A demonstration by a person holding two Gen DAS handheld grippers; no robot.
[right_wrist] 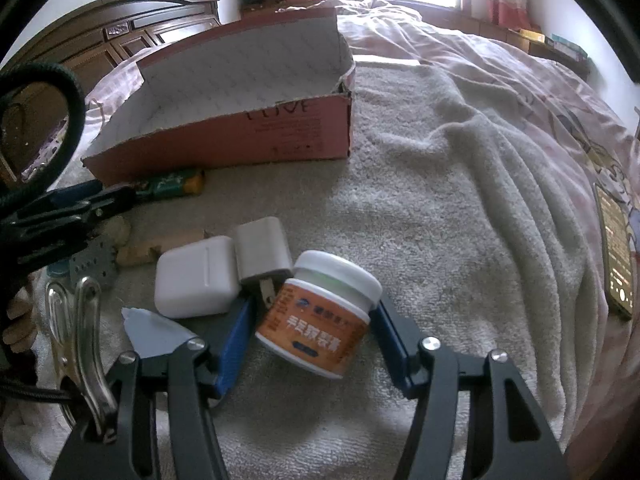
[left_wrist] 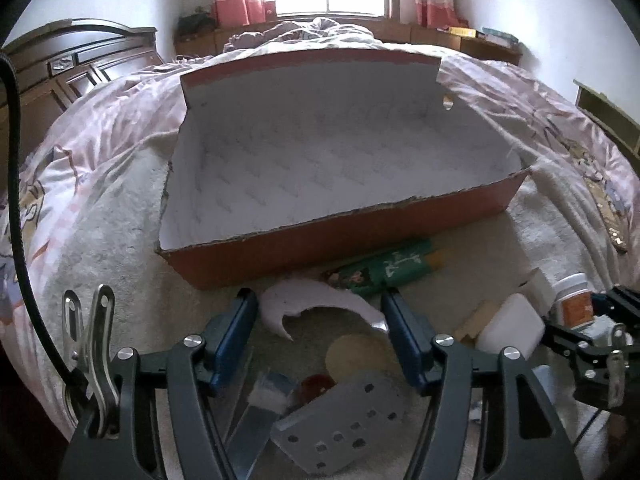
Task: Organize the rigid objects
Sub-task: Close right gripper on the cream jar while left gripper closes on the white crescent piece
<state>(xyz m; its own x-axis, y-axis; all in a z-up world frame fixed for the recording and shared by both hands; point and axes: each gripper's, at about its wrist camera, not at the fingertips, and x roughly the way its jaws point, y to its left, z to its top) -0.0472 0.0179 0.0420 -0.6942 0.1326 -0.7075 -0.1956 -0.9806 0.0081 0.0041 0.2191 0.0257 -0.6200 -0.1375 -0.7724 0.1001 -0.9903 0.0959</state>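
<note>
An open red cardboard box (left_wrist: 340,236), white inside and holding nothing, sits on a towel on the bed; it also shows in the right wrist view (right_wrist: 224,140). My left gripper (left_wrist: 320,312) is open above a curved white shard (left_wrist: 316,306), a tan disc (left_wrist: 360,356) and a grey perforated plate (left_wrist: 344,424). My right gripper (right_wrist: 312,320) is open with its fingers either side of an orange-labelled white jar (right_wrist: 320,312), which lies tilted. The jar also shows at the left wrist view's right edge (left_wrist: 574,300). I cannot tell whether the pads touch it.
A white rounded case (right_wrist: 196,280) and a grey plug adapter (right_wrist: 264,252) lie left of the jar. A green packet (left_wrist: 384,270) lies against the box front. A wooden block (right_wrist: 160,248) and a phone (right_wrist: 616,256) lie on the bedding. A wooden headboard (left_wrist: 76,68) stands left.
</note>
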